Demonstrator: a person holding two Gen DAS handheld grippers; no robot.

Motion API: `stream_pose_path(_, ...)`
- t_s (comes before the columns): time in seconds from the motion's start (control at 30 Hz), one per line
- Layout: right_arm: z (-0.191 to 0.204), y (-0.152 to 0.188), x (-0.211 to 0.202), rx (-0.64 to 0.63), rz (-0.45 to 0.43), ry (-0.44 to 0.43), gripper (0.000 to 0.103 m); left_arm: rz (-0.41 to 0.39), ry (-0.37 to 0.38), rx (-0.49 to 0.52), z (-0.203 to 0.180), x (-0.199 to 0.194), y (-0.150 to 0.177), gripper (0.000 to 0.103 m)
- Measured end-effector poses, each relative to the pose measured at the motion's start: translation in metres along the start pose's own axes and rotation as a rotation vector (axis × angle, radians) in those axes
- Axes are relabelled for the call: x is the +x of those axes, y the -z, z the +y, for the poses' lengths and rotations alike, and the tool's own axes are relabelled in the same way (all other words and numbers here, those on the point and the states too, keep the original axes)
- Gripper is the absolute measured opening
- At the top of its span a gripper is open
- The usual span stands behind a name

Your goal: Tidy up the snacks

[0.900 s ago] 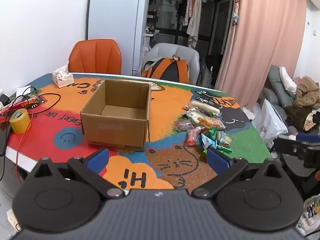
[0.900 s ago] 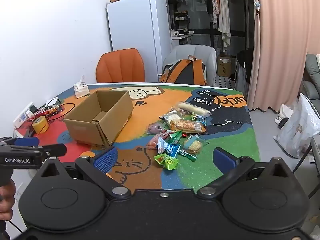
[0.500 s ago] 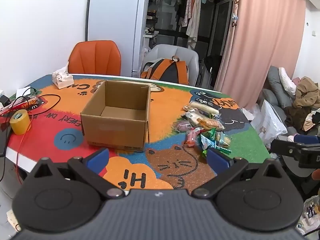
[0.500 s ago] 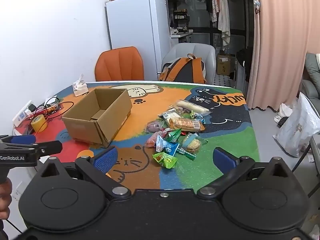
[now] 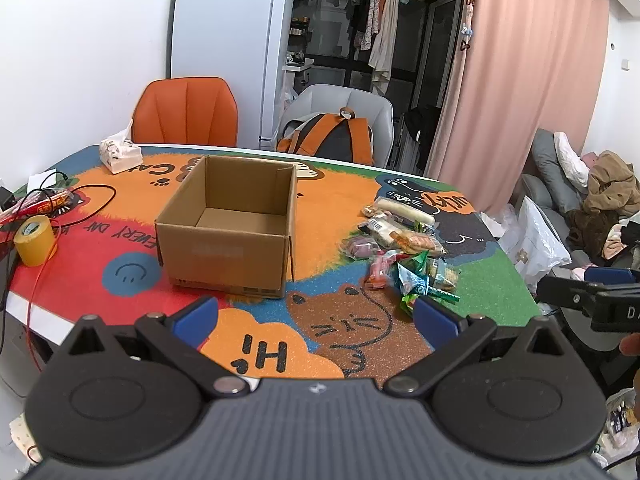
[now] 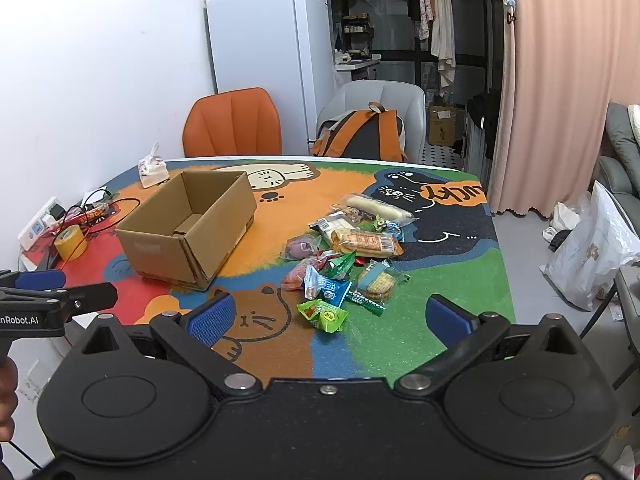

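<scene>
Two grippers, both empty, held back off the near edge of the counter (image 6: 460,288). Left gripper (image 5: 316,316): fingers spread wide, nothing between them. Ahead of it, toward the left side of the counter, cardboard box (image 5: 228,232), open-topped, upright, empty as far as the view shows. Light and stiff; likely to slide if nudged, so drop into it, not against it.

Right of the box, well apart from it: snack pile (image 6: 344,256), loose heap toward the right edge. Film-wrapped packets, light, crinkly, probably slippery; biscuit pack (image 6: 380,280) and long wafer pack (image 6: 366,242) look crushable, so pinch lightly across the short side or by the sealed end. Green packet (image 6: 326,314) lies nearest the near edge, slightly clear of the rest. Easiest first pick, grip at its puffed middle or crimped seam.

Right gripper (image 6: 328,316): fingers wide apart, holding nothing, lined up roughly with the green packet.
</scene>
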State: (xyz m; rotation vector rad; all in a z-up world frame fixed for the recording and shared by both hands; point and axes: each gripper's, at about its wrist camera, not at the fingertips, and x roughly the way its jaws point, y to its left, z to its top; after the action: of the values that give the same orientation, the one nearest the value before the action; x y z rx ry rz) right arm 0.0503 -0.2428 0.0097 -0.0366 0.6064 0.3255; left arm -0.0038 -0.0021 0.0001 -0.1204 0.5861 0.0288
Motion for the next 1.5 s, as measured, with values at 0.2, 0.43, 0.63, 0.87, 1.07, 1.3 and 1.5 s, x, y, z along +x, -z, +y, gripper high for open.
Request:
stream_pose_path(0.2,0.0000,0.0000,-0.0019,-0.003,-0.004,0.006,0.103,0.001,0.006,0.001,-0.0004,0.0006,0.0006,0.103)
stream_pose_path(0.43,0.0022,-0.0022,-0.0023,-0.011,-0.009,-0.009,0.103,-0.001,0.004,-0.010,0.0020,0.0023,0.0026,0.103)
stream_pose_path(0.63,0.0042,-0.0023,-0.0002,-0.014,0.000,-0.011,0.103,-0.003,0.007,-0.013,0.0027,0.0020,0.0024,0.103)
stream_pose_path(0.87,0.0065,-0.0023,-0.0046,-0.017,-0.008,-0.015,0.103,-0.001,0.011,-0.010,0.0024,0.0005,0.0031,0.103)
stream_pose_path(1.07,0.0075,-0.0027,-0.0058,-0.024,-0.012,-0.017,0.103,-0.006,0.005,-0.014,0.0030,0.0018,0.0024,0.103)
stream_pose_path(1.3,0.0057,-0.0032,-0.0054,-0.022,-0.014,-0.017,0.103,-0.006,0.005,-0.016,0.0035,0.0015,0.0017,0.103)
stream_pose_path(1.5,0.0066,-0.0033,-0.0054,-0.025,-0.017,-0.017,0.103,-0.007,0.005,-0.016,0.0034,0.0013,0.0015,0.103)
